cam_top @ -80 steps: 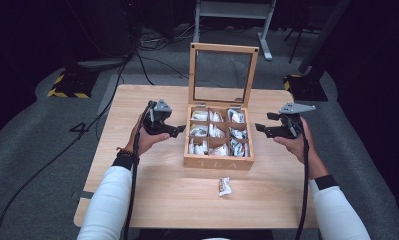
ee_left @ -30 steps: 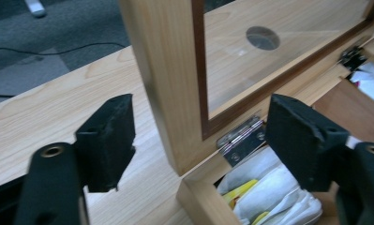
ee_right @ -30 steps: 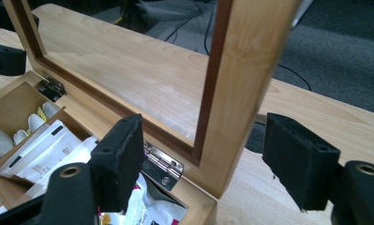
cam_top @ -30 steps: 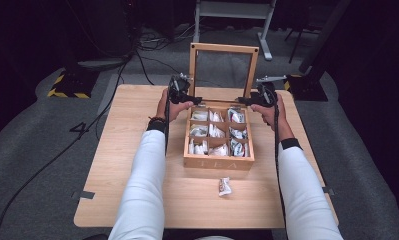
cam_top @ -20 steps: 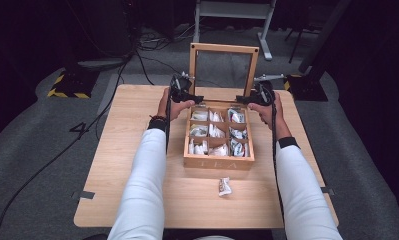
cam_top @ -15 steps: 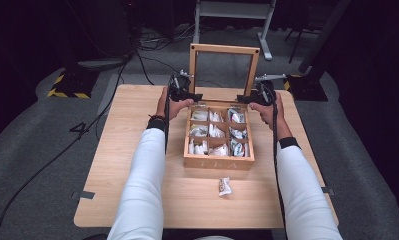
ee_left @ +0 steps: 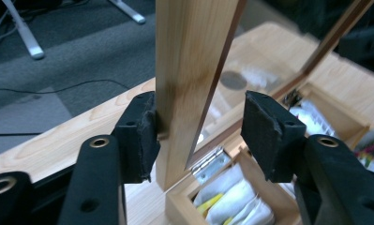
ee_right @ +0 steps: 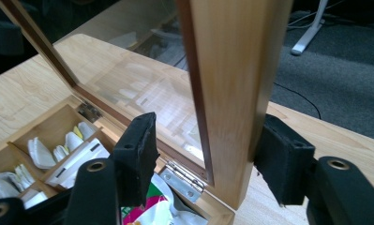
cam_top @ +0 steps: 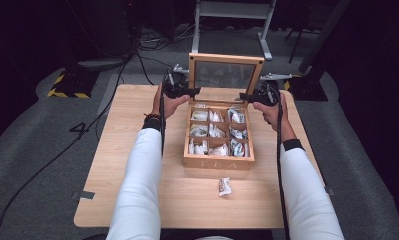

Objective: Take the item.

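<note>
I see the light wooden tea box (cam_top: pixel 218 161) on the pale wooden table (cam_top: pixel 137 195), its glass-paned wooden lid (cam_top: pixel 226 75) standing straight up. My left gripper (ee_left: pixel 198 126) has been closing around the lid's left post; one pad touches it, the other is apart. My right gripper (ee_right: pixel 205 150) has been closing around the right post the same way. A small white packet (cam_top: pixel 225 186) lies just before the box.

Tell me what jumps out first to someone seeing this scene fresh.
An open light wooden tea box sits mid-table, its glass-paned wooden lid standing upright at the back and its compartments full of white tea sachets. The left claw and right claw each straddle one side rail of that lid, jaws just closing in; each has one pad against the wood, the other apart. One loose white sachet lies on the table before the box.
</note>
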### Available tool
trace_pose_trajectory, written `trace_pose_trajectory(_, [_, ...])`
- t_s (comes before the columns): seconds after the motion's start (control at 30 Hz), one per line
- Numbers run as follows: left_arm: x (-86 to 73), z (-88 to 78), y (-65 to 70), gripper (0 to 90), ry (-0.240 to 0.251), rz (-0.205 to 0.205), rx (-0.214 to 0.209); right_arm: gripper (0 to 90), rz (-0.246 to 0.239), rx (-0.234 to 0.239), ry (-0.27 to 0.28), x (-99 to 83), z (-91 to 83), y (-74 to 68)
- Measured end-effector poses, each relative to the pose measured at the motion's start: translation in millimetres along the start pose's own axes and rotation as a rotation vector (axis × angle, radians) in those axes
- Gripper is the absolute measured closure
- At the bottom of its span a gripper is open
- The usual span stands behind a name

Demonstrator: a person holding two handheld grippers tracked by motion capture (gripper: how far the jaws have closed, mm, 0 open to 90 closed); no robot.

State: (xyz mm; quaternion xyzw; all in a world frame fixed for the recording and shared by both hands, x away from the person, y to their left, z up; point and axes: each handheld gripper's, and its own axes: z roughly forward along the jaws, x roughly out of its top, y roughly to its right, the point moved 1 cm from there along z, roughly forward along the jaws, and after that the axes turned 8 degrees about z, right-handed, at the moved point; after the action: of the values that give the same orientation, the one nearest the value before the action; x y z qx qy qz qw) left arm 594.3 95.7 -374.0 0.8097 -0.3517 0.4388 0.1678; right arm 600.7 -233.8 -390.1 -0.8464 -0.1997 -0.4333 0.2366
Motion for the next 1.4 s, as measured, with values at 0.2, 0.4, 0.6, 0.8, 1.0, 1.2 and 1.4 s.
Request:
trace_pose_trajectory(0.2, [2.2, -15.4, 3.9, 54.8, 0.038, 0.015, -0.023, 49.1, -0.020, 0.020, 0.013, 2.1, -11.4, -3.7])
trace_pose_trajectory(0.4, [7.0, -30.0, 14.0, 55.1, 0.031, 0.063, -0.003, 52.0, -0.067, 0.000, 0.020, 0.6, -23.9, -12.3])
trace_pose_trajectory(0.6, [10.1, -41.1, 20.3, 55.9, 0.033, 0.085, -0.004, 54.5, -0.063, 0.025, 0.053, 2.1, -41.9, -15.2])
trace_pose_trajectory(0.8, [9.6, -56.0, 26.4, 57.3, 0.052, 0.105, -0.009, 55.6, -0.109, 0.019, 0.052, 4.8, -55.1, -24.1])
trace_pose_trajectory(1.0, [10.8, -66.3, 35.8, 57.6, 0.029, 0.142, -0.009, 54.2, -0.140, -0.004, 0.039, 0.4, -59.8, -32.2])
trace_pose_trajectory(1.2, [9.1, -73.1, 39.9, 57.7, 0.040, 0.170, -0.016, 53.9, -0.125, 0.027, 0.055, -3.1, -69.4, -32.8])
trace_pose_trajectory(1.4, [6.4, -79.0, 44.7, 58.1, 0.035, 0.201, -0.024, 54.3, -0.139, 0.032, 0.066, -6.7, -78.1, -37.0])
